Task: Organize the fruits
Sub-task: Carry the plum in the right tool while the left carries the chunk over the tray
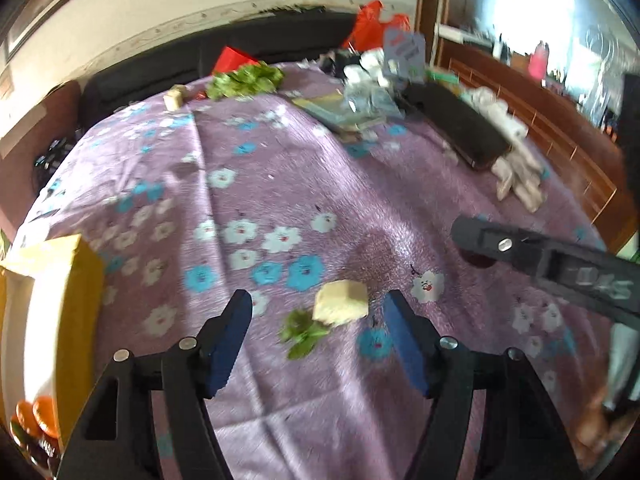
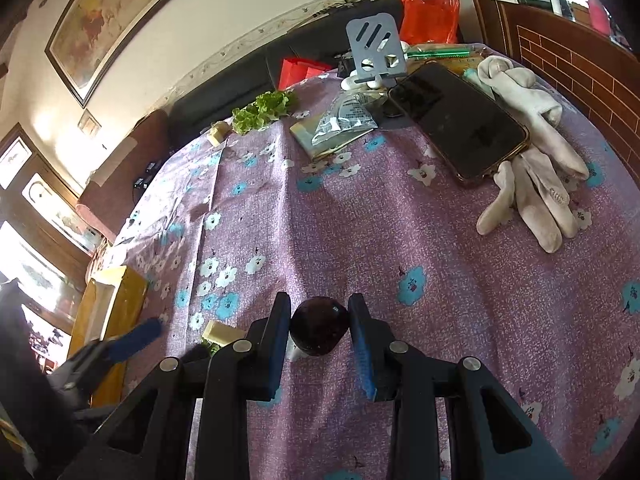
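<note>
My right gripper (image 2: 320, 320) is shut on a dark purple plum (image 2: 319, 331), just above the purple flowered tablecloth (image 2: 360, 220). My left gripper (image 1: 318, 320) is open over the cloth, and a pale yellow cube (image 1: 341, 303) with a green leaf scrap (image 1: 302, 334) lies between its fingers. The right gripper's arm shows at the right of the left wrist view (image 1: 560, 264). A yellow box (image 1: 56, 312) stands at the left table edge, with orange fruits (image 1: 38, 420) and a dark one in it. The box also shows in the right wrist view (image 2: 112, 312).
At the far side lie a black phone (image 2: 460, 120), white socks (image 2: 532, 168), a plastic packet on a booklet (image 2: 336, 124), a grey phone stand (image 2: 376, 48), lettuce (image 2: 264, 110), another pale cube (image 2: 218, 133) and an orange bag (image 2: 430, 14). A dark sofa runs behind the table.
</note>
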`<action>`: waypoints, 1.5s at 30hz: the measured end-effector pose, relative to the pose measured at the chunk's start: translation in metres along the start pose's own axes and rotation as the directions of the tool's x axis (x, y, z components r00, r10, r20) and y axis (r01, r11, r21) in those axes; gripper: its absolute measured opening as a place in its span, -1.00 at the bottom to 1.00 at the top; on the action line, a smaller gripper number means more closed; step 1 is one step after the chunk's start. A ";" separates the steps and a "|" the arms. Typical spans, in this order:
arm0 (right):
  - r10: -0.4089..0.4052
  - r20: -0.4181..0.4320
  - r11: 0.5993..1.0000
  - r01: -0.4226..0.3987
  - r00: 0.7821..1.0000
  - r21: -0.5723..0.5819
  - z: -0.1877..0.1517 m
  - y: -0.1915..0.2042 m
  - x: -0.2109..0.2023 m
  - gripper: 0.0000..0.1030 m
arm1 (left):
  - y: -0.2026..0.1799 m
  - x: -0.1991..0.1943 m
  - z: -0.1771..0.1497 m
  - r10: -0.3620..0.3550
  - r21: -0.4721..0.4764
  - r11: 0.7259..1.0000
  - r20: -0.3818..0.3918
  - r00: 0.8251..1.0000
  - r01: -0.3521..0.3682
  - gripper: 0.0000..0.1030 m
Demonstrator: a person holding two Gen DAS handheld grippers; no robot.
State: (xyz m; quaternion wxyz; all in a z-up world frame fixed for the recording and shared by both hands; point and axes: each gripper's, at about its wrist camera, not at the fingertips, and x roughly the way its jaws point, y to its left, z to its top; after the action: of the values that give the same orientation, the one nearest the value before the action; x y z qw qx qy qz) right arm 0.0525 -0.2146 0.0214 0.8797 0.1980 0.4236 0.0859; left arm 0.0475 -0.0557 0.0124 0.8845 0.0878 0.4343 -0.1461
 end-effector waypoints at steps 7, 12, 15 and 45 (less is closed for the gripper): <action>-0.005 -0.016 1.000 0.005 1.000 -0.003 0.001 -0.001 0.006 -0.37 | 0.011 0.004 -0.004 -0.036 -0.052 0.998 -0.028 0.999 0.034 -0.44; -0.011 -0.010 0.999 0.011 1.000 -0.042 -0.002 0.009 0.007 -0.37 | 0.028 -0.033 -0.017 -0.049 -0.111 0.993 0.009 0.999 0.050 -0.44; -0.007 0.005 0.997 0.007 1.000 -0.079 -0.005 0.018 0.005 -0.37 | 0.048 -0.071 -0.029 -0.064 -0.164 0.984 0.053 0.997 0.072 -0.44; 0.274 -0.257 0.866 -0.354 0.927 -0.353 -0.083 0.290 0.037 -0.34 | 0.278 -0.164 -0.152 0.200 -0.564 0.815 0.058 0.978 -0.133 -0.43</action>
State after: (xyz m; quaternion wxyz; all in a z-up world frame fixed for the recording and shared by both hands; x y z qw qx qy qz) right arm 0.0158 0.0836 0.0701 0.8289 0.0744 0.4450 0.3308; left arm -0.0676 0.2793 0.0582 0.9042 -0.1446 0.3974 0.0599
